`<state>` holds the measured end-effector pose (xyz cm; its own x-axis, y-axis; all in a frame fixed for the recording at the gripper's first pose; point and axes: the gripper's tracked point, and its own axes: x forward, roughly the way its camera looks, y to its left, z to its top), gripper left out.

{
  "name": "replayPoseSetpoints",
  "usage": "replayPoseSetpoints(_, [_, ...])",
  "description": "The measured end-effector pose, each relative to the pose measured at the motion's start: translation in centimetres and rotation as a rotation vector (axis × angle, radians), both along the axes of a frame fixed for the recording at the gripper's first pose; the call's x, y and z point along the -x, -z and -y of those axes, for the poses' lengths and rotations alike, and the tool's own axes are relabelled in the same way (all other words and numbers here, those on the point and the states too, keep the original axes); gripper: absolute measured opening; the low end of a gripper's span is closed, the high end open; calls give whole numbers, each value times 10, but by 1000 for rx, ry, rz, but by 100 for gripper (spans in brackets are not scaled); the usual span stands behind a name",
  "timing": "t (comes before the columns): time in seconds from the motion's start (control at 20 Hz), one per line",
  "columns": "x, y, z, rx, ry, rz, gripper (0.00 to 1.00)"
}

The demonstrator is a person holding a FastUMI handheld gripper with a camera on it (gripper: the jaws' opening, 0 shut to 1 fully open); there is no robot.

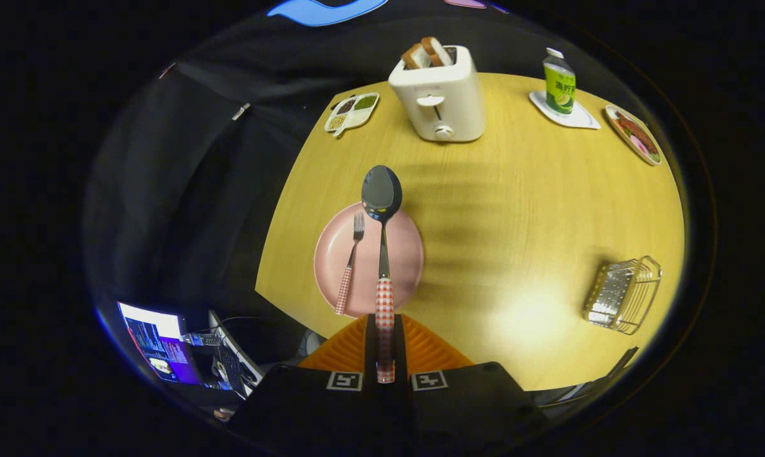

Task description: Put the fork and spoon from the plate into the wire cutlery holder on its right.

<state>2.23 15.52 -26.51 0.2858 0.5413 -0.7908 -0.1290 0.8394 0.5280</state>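
My gripper (385, 330) is shut on the spoon (382, 216) by its red-checked handle, both orange fingers (350, 346) pressing on it. The spoon points straight ahead, its metal bowl out over the far rim of the pink plate (407, 254), lifted above the table. The fork (350, 266), with the same checked handle, lies on the plate just left of the spoon. The wire cutlery holder (623, 295) stands on the table well to the right of the fingers.
A white toaster (438, 95) with bread slices stands beyond the plate on the round wooden table (522, 209). A divided dish (352, 111) sits to its left, a green carton (558, 82) on a coaster and a food plate (636, 134) to its right. A laptop (160, 349) is below the table's left.
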Motion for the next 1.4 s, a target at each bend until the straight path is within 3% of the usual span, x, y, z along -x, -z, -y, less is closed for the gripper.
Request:
replayPoseSetpoints(0.4, [48,-13,181,104,152,-64,13])
replayPoseSetpoints(0.65, [87,1,247,124,143,-223,13])
replayPoseSetpoints(1.05, [96,52,288,205,-10,-541,13])
replayPoseSetpoints(1.4, [69,84,280,241,-38,-702,13])
